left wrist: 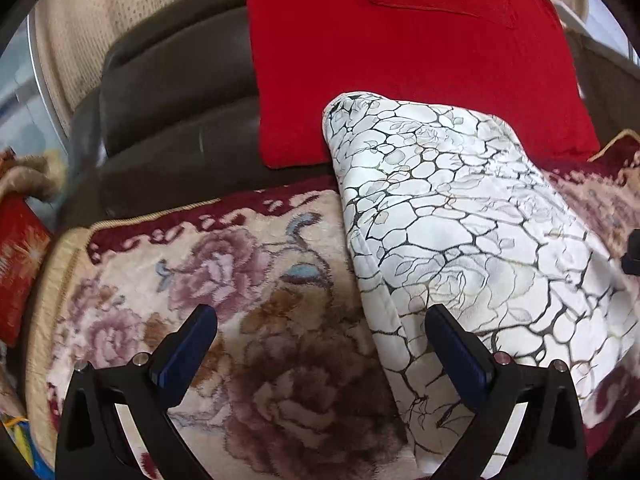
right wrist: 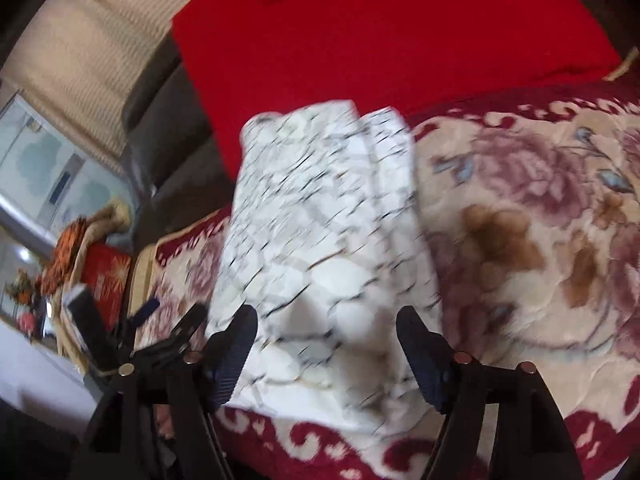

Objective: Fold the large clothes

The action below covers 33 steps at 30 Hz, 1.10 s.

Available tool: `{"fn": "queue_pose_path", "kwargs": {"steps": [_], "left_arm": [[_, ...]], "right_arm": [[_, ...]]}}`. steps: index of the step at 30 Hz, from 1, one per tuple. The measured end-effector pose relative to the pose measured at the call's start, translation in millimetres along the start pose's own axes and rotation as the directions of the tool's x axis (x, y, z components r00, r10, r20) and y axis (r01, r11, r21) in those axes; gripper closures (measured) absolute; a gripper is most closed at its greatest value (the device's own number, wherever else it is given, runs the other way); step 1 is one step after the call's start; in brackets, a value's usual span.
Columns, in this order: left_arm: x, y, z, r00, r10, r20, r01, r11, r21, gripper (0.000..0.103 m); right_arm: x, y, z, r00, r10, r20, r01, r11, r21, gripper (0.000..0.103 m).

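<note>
A dark leather sofa [left wrist: 172, 120] (beige curtain [left wrist: 92, 40] behind) bears a floral blanket [left wrist: 256, 280].

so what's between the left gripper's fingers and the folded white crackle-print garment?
Only bare floral plush blanket; the left gripper hangs open beside the folded white crackle-print garment, in the left wrist view.

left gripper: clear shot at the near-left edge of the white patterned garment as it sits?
Probably yes. The left gripper is open with nothing between its fingers, and the folded white patterned garment lies on the floral blanket just ahead. Its left edge runs between the fingertips, uncovered. The right gripper is open too.
</note>
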<state>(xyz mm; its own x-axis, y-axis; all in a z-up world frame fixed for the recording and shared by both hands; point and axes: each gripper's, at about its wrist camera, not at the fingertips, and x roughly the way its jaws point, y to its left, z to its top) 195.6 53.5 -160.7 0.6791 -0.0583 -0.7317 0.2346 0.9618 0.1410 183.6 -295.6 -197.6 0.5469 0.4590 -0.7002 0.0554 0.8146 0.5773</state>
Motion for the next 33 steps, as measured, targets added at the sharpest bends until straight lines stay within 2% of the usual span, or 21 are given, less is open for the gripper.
{"fn": "queue_pose_path", "kwargs": {"steps": [3,5,7,12,15,17,20,22,23,26,29,33], "left_arm": [[10,8,5,0.992,-0.118,-0.052,0.117,0.992,-0.039,0.0],[20,14,8,0.974,-0.207,-0.09,0.199,0.976,-0.091,0.0],[33,17,10,0.958,-0.261,-0.119,0.246,0.961,-0.129,0.0],[49,20,16,0.924,-0.356,-0.136,0.327,0.924,-0.198,0.0],[56,16,19,0.908,-0.396,-0.135,0.361,0.905,-0.227,0.0],[61,17,20,0.896,-0.424,-0.135,0.382,0.889,-0.253,0.0],[66,13,22,0.883,-0.451,-0.13,0.406,0.872,-0.273,0.0],[66,3,25,0.884,-0.448,-0.133,0.409,0.879,-0.247,0.0],[65,-5,26,0.891,-0.434,-0.134,0.401,0.89,-0.217,0.0],[54,-28,27,0.923,-0.368,-0.113,0.357,0.928,-0.111,0.0],[47,-45,29,0.949,-0.302,-0.086,0.3,0.953,-0.035,0.0],[44,-56,33,0.96,-0.269,-0.074,0.269,0.963,-0.011,0.0]], "right_arm": [[5,-22,10,1.0,0.015,0.002,-0.015,0.998,0.059,0.026],[14,-37,18,1.0,0.023,-0.014,-0.022,0.996,0.091,0.025],[26,-50,23,0.999,0.04,-0.037,-0.035,0.99,0.134,0.025],[53,-73,35,0.989,0.133,-0.063,-0.119,0.973,0.196,0.024],[60,-70,41,0.988,0.145,-0.057,-0.134,0.977,0.168,0.02],[67,-64,43,0.975,0.213,-0.057,-0.204,0.97,0.136,0.02],[86,-55,44,0.973,0.213,-0.09,-0.202,0.972,0.119,0.02],[91,-50,45,0.967,0.238,-0.091,-0.227,0.967,0.115,0.019],[93,-47,45,0.966,0.245,-0.088,-0.235,0.966,0.106,0.019],[95,-46,41,0.966,0.247,-0.077,-0.24,0.967,0.09,0.022],[96,-56,40,0.959,0.276,-0.066,-0.267,0.956,0.117,0.028],[96,-62,37,0.954,0.294,-0.055,-0.286,0.95,0.121,0.03]]}}
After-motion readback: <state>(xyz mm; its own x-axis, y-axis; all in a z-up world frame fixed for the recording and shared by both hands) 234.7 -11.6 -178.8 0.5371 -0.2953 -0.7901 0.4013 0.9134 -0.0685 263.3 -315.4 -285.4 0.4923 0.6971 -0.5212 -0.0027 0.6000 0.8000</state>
